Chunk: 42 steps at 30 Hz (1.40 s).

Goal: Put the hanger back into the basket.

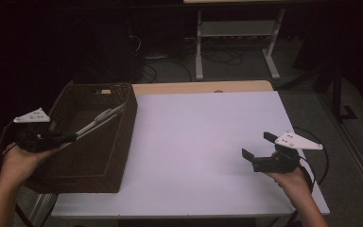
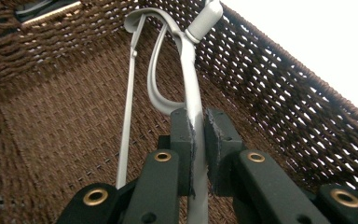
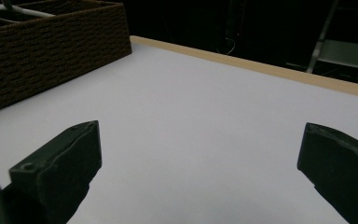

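Observation:
A pair of silver metal tongs [image 1: 97, 122] slants over a brown woven basket [image 1: 130, 109] at the table's left edge. My left gripper [image 1: 73, 137] is shut on one flat arm of the tongs [image 2: 191, 93], and its jaws pinch the strip from both sides [image 2: 196, 126]. The tongs' far end reaches the basket's right wall [image 2: 270, 79], near the rim. My right gripper [image 1: 256, 145] stands open above the white tabletop [image 1: 194, 127] at the right, with nothing between its fingers [image 3: 200, 154].
A small dark item with a light edge [image 2: 46, 9] lies at the basket's far wall. The basket's side [image 3: 51, 46] stands left of the right gripper. A wooden strip [image 1: 203, 87] borders the table's far edge. Beyond it are a metal frame [image 1: 236, 42] and floor cables.

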Each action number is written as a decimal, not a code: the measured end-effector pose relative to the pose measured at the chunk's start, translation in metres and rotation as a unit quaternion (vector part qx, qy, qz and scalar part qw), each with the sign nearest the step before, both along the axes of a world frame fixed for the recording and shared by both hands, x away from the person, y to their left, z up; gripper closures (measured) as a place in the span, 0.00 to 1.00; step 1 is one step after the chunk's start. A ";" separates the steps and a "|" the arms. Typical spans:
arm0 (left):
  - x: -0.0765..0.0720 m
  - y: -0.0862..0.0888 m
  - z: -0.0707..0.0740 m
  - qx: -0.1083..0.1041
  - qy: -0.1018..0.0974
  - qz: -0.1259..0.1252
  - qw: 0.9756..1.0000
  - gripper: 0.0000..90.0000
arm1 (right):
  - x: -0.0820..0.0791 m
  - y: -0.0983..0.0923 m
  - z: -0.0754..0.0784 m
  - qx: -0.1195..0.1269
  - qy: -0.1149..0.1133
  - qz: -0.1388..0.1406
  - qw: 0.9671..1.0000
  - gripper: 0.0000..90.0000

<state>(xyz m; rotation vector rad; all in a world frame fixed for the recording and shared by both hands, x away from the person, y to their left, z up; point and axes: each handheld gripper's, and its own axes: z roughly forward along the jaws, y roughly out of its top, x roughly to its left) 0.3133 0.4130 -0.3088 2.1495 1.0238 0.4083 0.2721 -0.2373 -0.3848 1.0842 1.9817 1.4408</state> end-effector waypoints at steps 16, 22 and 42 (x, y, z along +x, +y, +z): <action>-0.001 -0.002 0.005 -0.031 -0.037 0.005 0.999 0.57 | -0.002 0.000 0.004 0.002 -0.005 0.000 1.000 0.00; -0.004 -0.011 0.012 -0.074 -0.055 -0.008 0.996 0.46 | -0.001 0.000 0.011 0.010 -0.014 0.003 1.000 0.00; -0.012 -0.077 0.025 -0.171 -0.120 -0.043 0.977 0.15 | 0.002 0.011 0.041 0.018 -0.043 0.025 0.999 0.00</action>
